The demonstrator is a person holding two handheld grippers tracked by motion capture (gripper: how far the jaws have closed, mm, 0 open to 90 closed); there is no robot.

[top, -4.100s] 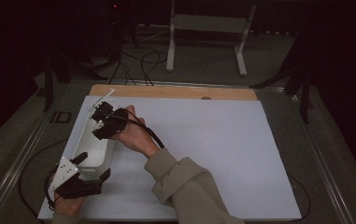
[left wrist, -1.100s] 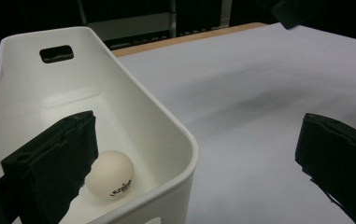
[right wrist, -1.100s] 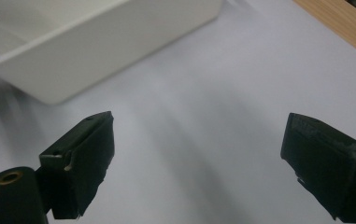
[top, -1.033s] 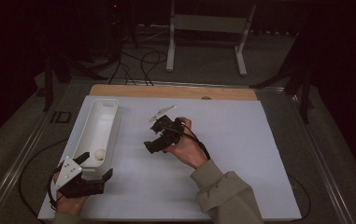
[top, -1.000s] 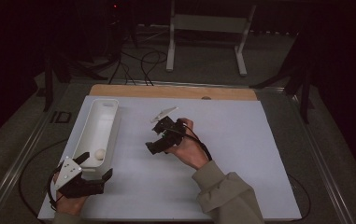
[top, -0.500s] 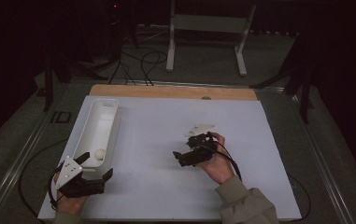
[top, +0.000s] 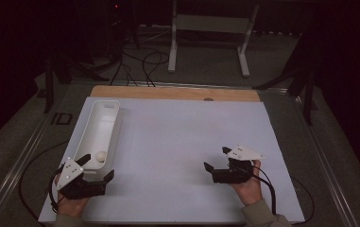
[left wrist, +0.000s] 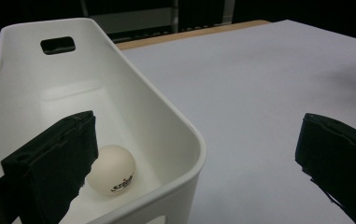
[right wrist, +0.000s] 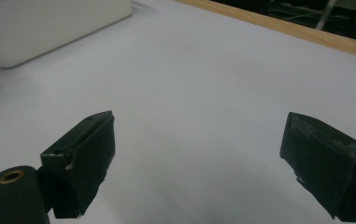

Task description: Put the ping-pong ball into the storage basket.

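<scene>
A long white bin (top: pixel 97 130) lies along the left side of the white table sheet (top: pixel 177 137). A white ping-pong ball (top: pixel 101 156) rests in its near end; in the left gripper view the ball (left wrist: pixel 110 170) has a printed logo and lies on the floor of the bin (left wrist: pixel 166 126). My left gripper (top: pixel 96 169) is open at the bin's near end, one jaw inside the bin beside the ball, the other outside the wall. My right gripper (top: pixel 216 160) is open and empty, low over the sheet at the front right.
A wooden strip (top: pixel 177 93) runs along the table's far edge. Cables trail from both grippers off the front edge. A white metal stand (top: pixel 206 28) and loose cables lie on the dark floor beyond. The bin (right wrist: pixel 49 23) sits far left in the right gripper view.
My right gripper has left the far end of the bin, swept across the sheet and come down at the front right. The left gripper has stayed at the bin's near end.
</scene>
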